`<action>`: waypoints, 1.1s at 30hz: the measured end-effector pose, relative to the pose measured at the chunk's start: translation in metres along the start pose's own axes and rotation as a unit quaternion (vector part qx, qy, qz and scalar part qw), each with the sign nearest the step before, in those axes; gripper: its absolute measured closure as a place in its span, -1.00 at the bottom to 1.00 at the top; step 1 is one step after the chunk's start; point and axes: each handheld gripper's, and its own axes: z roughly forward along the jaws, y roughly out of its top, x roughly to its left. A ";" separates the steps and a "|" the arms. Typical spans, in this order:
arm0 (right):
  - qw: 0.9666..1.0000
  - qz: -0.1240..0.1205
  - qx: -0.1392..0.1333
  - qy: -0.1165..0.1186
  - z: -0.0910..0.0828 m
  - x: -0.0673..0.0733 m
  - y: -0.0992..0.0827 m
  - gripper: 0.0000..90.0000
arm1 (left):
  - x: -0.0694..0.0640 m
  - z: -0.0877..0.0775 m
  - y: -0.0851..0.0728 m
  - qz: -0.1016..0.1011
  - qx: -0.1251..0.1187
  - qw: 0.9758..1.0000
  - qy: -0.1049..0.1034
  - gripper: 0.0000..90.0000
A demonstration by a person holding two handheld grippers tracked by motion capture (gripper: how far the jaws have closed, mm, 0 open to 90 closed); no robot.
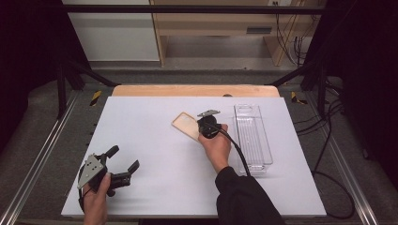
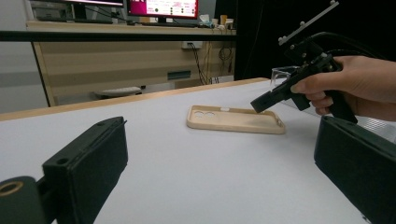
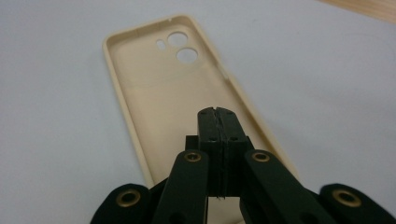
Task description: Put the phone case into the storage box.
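A beige phone case (image 1: 184,123) lies inner side up on the white table, its camera holes (image 3: 186,55) at the far end in the right gripper view. My right gripper (image 3: 217,112) is shut, jaws pressed together with nothing between them, tips pointing down over the case's near half (image 2: 233,119). I cannot tell whether the tips touch the case. From the left gripper view, the right gripper (image 2: 258,105) hangs at the case's right end. My left gripper (image 1: 126,158) rests open near the table's front left, far from the case.
A clear plastic tray (image 1: 253,136) lies lengthwise just right of the right hand. The white sheet (image 1: 150,154) covers the table; a wooden edge (image 1: 195,90) shows at the back. A cable (image 1: 237,152) trails from the right gripper.
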 end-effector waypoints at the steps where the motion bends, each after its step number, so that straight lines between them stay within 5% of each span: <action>1: 1.000 -0.003 0.008 0.003 0.004 0.001 -0.002 1.00 | 0.000 0.000 0.000 -0.001 0.000 1.000 0.000 -0.94; 11: 0.999 -0.015 0.032 0.013 0.003 0.012 -0.014 1.00 | -0.001 0.001 0.000 0.001 0.002 1.000 -0.003 -0.93; 25: 0.997 -0.017 0.045 0.056 -0.039 0.020 -0.051 1.00 | -0.004 0.000 0.000 0.008 0.007 1.000 0.000 -0.93; 33: 0.995 -0.041 0.045 0.080 -0.063 0.029 -0.074 1.00 | -0.005 0.000 0.000 0.010 0.011 1.000 0.002 -0.94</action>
